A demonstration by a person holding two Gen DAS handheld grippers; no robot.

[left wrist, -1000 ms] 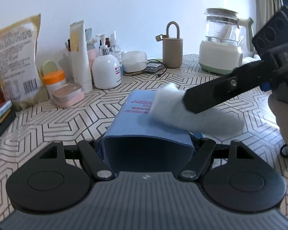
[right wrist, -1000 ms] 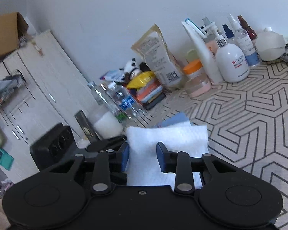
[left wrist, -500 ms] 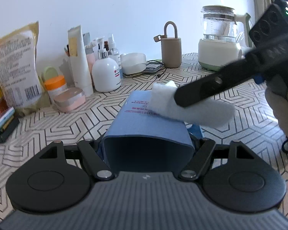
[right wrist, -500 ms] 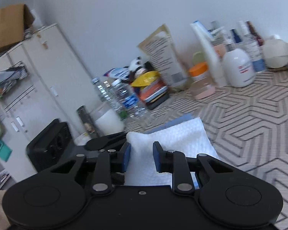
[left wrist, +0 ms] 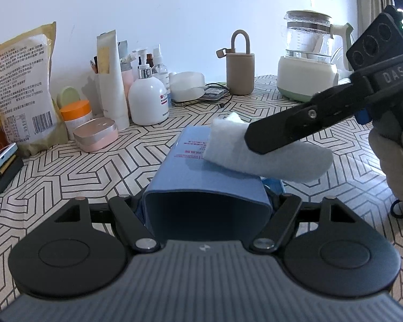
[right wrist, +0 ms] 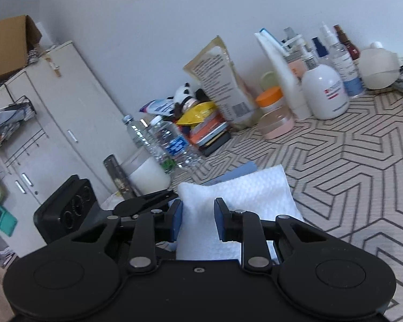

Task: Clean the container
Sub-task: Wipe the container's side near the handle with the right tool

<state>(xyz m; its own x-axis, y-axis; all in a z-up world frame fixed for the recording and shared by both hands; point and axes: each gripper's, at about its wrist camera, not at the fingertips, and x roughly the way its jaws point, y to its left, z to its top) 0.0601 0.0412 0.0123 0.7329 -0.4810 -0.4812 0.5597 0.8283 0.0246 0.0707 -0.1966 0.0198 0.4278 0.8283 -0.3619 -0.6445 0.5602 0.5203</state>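
bare tabletop ahead, bottles crowding wall

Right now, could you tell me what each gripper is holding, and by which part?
The left gripper clamps the blue rectangular container by its sides; the right gripper pinches the folded white paper towel near its rear end.

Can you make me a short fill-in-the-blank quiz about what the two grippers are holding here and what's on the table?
1. The left gripper is shut on a ____ container.
2. The right gripper clamps a folded white ____ that rests on the container's top face.
3. The jar beside the pink case has an ____ lid.

Missing words: blue; cloth; orange
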